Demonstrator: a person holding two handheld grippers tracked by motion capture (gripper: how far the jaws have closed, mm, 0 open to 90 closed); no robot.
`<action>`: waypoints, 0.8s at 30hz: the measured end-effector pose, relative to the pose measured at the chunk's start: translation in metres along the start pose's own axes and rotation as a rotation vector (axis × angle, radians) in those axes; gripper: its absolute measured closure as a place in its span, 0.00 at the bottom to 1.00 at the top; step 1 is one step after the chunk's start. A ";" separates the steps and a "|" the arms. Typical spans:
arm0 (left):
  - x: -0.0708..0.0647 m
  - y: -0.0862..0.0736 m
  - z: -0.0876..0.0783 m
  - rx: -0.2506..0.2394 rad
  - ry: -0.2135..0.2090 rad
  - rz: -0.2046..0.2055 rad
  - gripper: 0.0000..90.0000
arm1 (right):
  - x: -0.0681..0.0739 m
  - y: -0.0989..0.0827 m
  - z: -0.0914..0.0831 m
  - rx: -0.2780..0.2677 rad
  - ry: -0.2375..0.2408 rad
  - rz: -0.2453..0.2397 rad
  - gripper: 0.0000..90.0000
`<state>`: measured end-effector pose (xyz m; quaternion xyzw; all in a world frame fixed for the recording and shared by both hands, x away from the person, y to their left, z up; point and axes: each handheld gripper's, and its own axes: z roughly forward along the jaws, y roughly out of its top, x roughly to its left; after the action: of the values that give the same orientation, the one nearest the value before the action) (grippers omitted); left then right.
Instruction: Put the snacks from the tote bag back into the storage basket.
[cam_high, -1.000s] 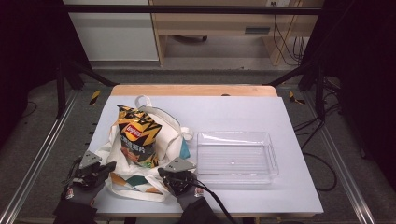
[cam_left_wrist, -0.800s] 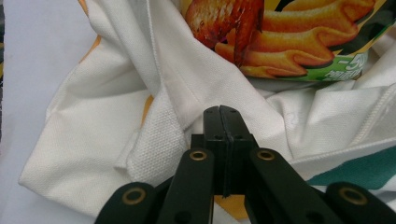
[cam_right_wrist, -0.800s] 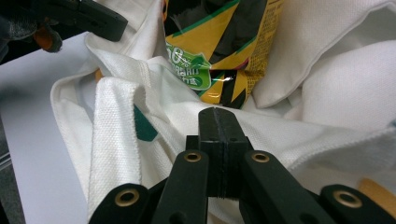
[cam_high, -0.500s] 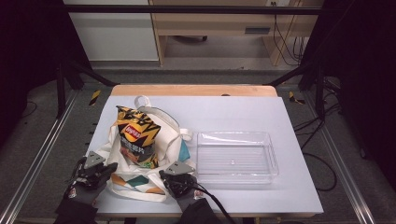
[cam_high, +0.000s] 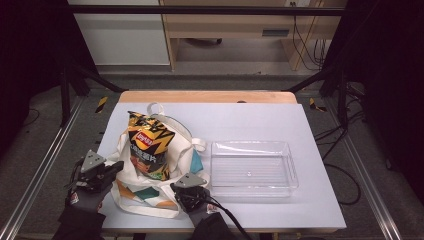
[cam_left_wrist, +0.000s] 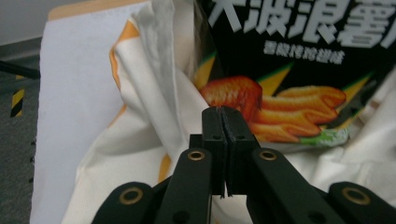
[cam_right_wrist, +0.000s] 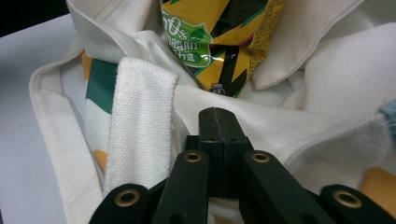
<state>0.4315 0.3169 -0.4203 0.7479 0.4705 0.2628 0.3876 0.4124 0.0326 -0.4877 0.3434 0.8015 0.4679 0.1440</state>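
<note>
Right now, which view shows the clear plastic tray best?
The high view: the whole clear plastic tray is visible there, empty, lying on the white table to the right of the tote bag. The left gripper view and the right gripper view look at bag cloth and the chip bag instead, so they add nothing on the tray.

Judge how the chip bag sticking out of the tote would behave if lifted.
The chip bag looks puffed, so probably light. Its glossy film seems slippery and crushable. Leaning in the soft tote bag, it may tip over.
</note>
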 end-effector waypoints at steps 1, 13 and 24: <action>0.001 0.000 0.002 0.011 0.013 0.011 0.98 | 0.000 0.000 0.000 0.000 0.000 0.000 1.00; 0.008 -0.022 0.023 0.104 0.079 0.048 1.00 | 0.001 -0.001 -0.003 -0.021 -0.035 0.002 1.00; 0.014 -0.032 0.029 0.134 0.071 0.014 1.00 | -0.001 -0.003 -0.005 -0.009 -0.108 0.008 1.00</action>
<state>0.4436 0.3282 -0.4626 0.7656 0.4952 0.2599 0.3181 0.4088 0.0276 -0.4875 0.3708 0.7889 0.4530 0.1867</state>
